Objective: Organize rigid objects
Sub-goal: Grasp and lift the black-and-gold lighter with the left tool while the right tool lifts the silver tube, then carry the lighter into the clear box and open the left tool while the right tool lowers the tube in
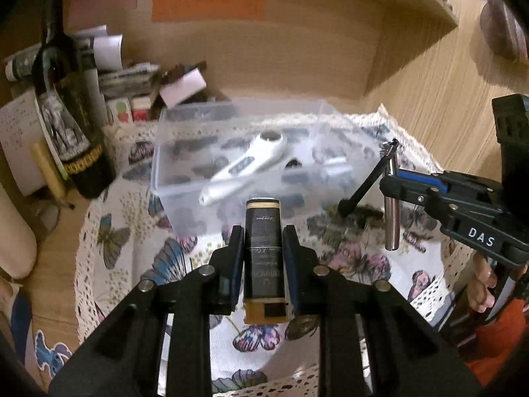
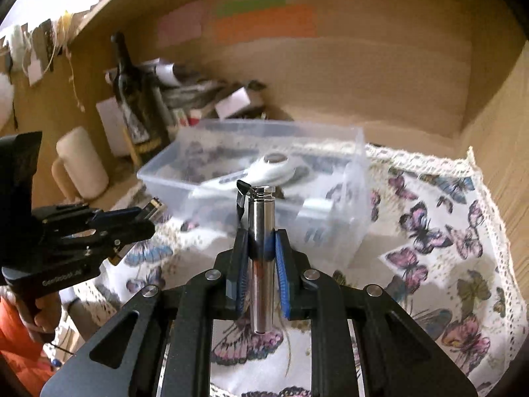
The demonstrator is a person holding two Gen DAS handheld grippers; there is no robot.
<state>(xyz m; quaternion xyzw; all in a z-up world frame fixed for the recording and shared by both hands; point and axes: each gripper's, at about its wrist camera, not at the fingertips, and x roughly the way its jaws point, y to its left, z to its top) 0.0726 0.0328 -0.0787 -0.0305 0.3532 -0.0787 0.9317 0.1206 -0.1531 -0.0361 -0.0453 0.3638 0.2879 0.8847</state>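
Left claw (image 1: 263, 248) pinches a dark, gold-capped tube (image 1: 263, 254) lengthwise, clear of the butterfly cloth (image 1: 347, 264) on the desk, probably for dropping into the clear plastic box (image 1: 238, 165) just ahead, where a white thermometer (image 1: 244, 162) already lies. Right claw (image 2: 261, 251) is pressed onto a shiny steel cylinder (image 2: 261, 264) with a black strap (image 2: 240, 198) dangling from its top, likewise aimed at the box.

One clear bin (image 1: 172, 178), one white thermometer (image 1: 244, 165), one dark bottle (image 1: 71, 106), two grippers.
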